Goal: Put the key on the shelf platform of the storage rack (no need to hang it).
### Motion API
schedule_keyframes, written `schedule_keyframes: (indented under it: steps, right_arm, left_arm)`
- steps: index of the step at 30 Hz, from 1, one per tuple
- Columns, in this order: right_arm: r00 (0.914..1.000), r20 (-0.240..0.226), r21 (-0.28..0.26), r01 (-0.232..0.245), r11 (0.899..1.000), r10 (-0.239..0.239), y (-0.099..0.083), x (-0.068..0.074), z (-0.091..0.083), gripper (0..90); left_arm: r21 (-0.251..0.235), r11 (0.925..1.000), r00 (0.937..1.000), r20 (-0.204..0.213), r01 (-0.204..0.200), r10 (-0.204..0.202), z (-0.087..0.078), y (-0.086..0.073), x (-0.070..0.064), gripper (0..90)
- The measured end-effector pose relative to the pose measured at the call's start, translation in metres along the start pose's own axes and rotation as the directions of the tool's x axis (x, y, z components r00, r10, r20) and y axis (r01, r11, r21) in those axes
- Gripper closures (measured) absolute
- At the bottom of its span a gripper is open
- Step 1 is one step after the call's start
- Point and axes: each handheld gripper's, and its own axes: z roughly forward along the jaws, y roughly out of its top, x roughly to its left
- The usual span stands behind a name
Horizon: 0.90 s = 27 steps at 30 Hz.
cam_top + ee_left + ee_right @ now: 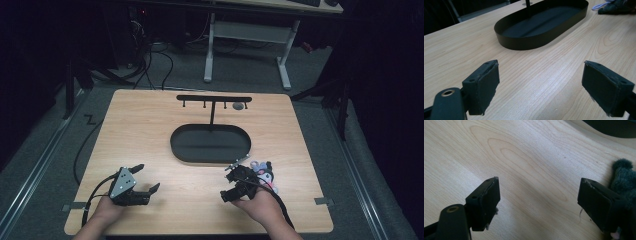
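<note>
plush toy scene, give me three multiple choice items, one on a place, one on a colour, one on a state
1. Where does the dark grey plush toy lie?
A. on the pale wooden table beside the right gripper
B. in the tray
C. on the stand's crossbar

2. What colour is the oval metal tray?
A. white
B. black
C. red

3. How do the left gripper's jaws stand?
A. shut on the toy
B. shut on nothing
C. wide apart, with nothing between them

Answers: 1 A, the toy rests on bare wood right of that gripper; 2 B, its wall and floor are black; 3 C, bare wood shows between its pads.
</note>
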Motion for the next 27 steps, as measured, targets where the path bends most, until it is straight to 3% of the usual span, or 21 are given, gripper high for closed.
schedule_keyframes:
  steps: [17,27]
  right_arm:
    - [0.9988,0.019,0.007,-0.045,0.999,0.045,-0.01,-0.019,-0.018,19.8]
    - [0.996,0.05,-0.011,-0.075,0.997,0.075,-0.018,-0.03,-0.039,22.1]
  left_arm:
    - [0.006,1.0,1.0,0.001,-0.005,0.005,0.002,0.001,-0.001,15.4]
    - [0.006,1.0,1.0,0.001,-0.005,0.005,0.002,0.001,-0.001,15.4]
